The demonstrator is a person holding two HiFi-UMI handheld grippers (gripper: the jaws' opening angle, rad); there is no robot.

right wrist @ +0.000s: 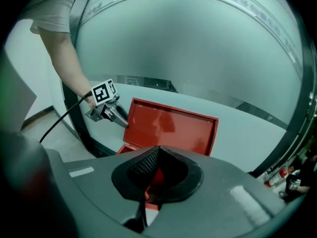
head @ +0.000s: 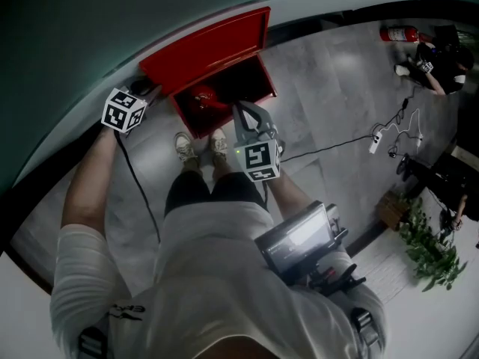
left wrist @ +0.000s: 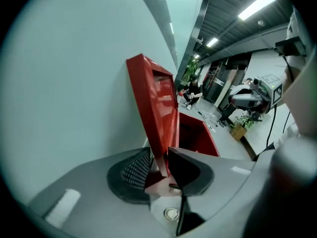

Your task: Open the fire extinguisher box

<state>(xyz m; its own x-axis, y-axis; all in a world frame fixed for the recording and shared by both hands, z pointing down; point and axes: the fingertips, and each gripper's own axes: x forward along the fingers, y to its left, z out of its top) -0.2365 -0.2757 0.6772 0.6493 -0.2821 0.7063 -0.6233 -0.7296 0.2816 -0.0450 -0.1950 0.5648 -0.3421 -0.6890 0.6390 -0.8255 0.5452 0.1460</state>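
The red fire extinguisher box (head: 224, 96) stands on the floor against the teal wall. Its lid (head: 209, 47) is raised and leans back on the wall. A red extinguisher (head: 203, 96) lies inside. My left gripper (head: 150, 92) is at the lid's left corner. In the left gripper view the lid (left wrist: 156, 103) edge sits between the pads of the left gripper (left wrist: 161, 160), touching both. My right gripper (head: 243, 112) hovers over the box's front right, its tips together with nothing held. In the right gripper view the right gripper (right wrist: 157, 155) points at the lid (right wrist: 168, 125), and the left gripper (right wrist: 119, 115) is at the lid's corner.
The person's shoes (head: 198, 146) stand just in front of the box. A second extinguisher (head: 398, 33) lies on the grey floor at the far right. A white power strip (head: 376, 142) with cables, a potted plant (head: 430, 245) and a seated person (head: 438, 69) are on the right.
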